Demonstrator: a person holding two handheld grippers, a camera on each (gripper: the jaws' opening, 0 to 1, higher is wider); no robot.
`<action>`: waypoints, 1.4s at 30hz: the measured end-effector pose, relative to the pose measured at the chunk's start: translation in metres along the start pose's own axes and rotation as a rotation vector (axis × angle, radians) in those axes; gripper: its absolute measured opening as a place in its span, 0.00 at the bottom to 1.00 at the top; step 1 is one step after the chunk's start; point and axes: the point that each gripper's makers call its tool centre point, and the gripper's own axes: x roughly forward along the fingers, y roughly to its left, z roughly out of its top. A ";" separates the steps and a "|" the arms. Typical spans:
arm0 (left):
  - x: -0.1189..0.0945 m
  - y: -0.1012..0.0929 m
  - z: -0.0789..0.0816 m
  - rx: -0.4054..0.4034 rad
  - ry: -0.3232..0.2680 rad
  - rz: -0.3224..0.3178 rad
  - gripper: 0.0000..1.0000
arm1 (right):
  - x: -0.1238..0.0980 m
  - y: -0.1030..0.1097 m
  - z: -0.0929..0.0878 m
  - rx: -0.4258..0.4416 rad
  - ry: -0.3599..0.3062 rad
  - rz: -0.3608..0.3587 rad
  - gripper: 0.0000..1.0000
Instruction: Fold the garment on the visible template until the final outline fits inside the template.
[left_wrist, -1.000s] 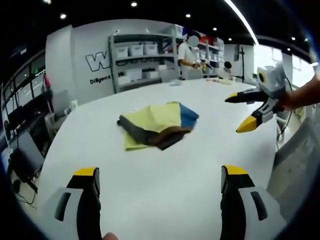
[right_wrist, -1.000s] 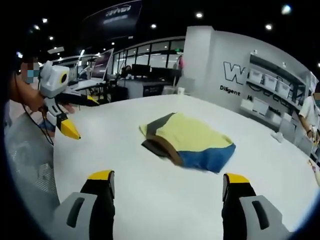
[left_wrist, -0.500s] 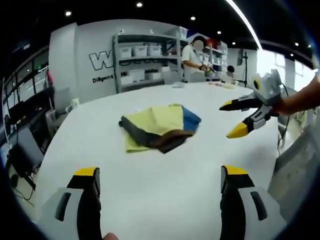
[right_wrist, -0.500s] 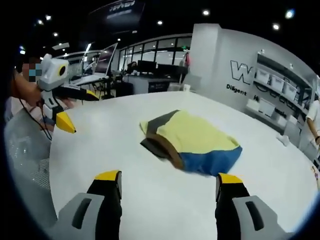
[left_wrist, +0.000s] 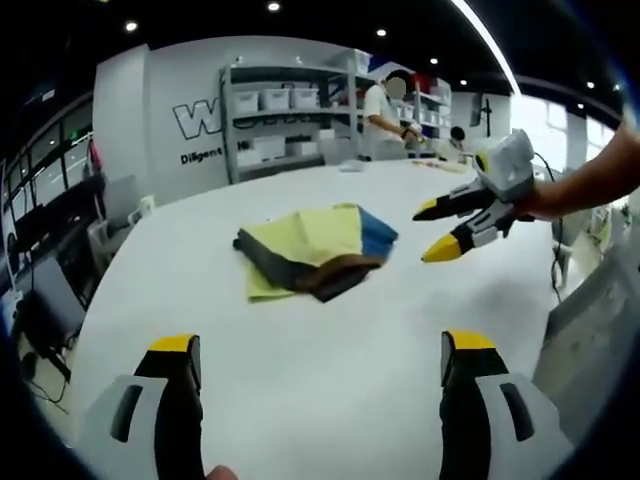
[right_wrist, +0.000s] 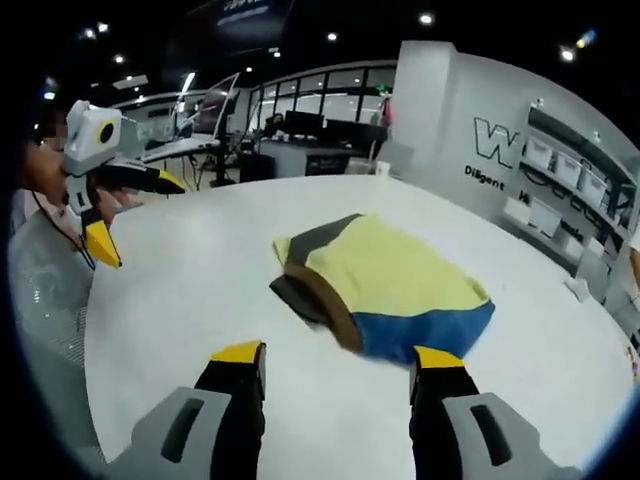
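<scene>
Closer to the garment (right_wrist: 385, 285) now than a second ago: right gripper (right_wrist: 338, 355), jaws spread and empty, tips just short of the blue edge. Seen from the left gripper view, right gripper (left_wrist: 435, 228) just beside the garment (left_wrist: 315, 250). Left gripper (left_wrist: 318, 345) well back from it, open, empty. Garment bunched near the middle of the table (left_wrist: 330, 380), long axis running from brown-grey end to blue end. No template outline discernible around it. Right gripper nearer, so likely first to grasp.

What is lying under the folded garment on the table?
Around the garment only the bare white table shows; no template outline shows there. Whatever lies directly beneath the cloth is covered.
</scene>
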 end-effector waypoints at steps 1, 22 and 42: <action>0.000 0.000 0.000 0.002 0.000 -0.001 0.96 | 0.002 -0.001 -0.001 0.002 0.004 0.003 0.51; 0.005 -0.001 -0.003 0.022 0.025 -0.026 0.95 | 0.035 -0.011 -0.009 -0.046 0.077 0.035 0.37; 0.005 0.006 -0.002 0.048 0.041 -0.031 0.94 | 0.068 -0.020 -0.030 -0.084 0.190 0.045 0.19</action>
